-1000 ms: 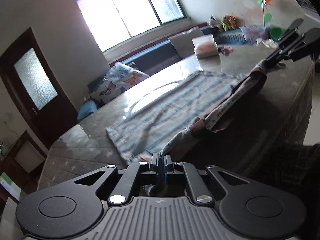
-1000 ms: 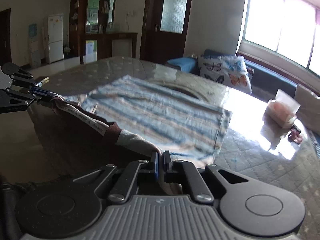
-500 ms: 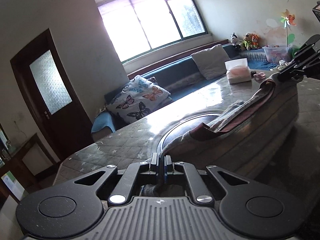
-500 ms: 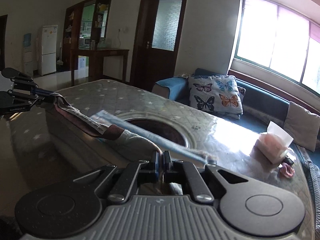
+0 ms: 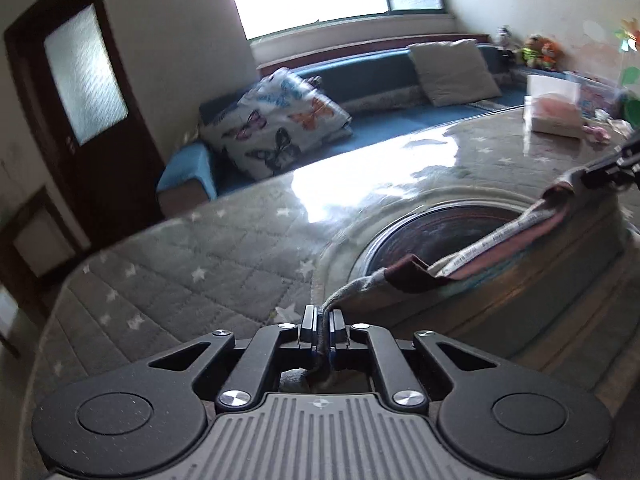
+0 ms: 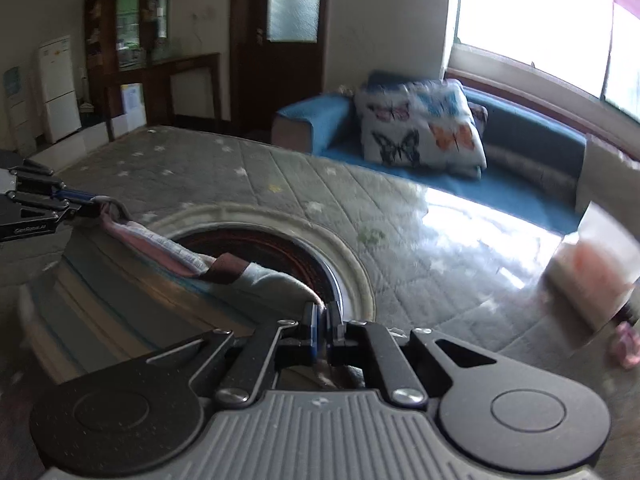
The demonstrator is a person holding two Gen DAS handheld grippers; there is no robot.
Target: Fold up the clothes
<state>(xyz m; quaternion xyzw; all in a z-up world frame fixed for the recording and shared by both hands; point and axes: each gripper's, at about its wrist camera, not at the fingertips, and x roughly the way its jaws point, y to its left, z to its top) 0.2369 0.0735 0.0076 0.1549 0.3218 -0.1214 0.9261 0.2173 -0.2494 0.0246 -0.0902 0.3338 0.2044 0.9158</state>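
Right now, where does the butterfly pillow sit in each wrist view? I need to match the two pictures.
Left wrist view: butterfly pillow left of centre in the upper half, on the blue sofa under the window.
Right wrist view: butterfly pillow right of centre in the upper half, on the same sofa.
Shared landmark: the round dark opening in the table, beside the held garment.

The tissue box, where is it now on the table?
In the left wrist view the tissue box stands at the far right of the table, near the blue sofa, beyond the right gripper.
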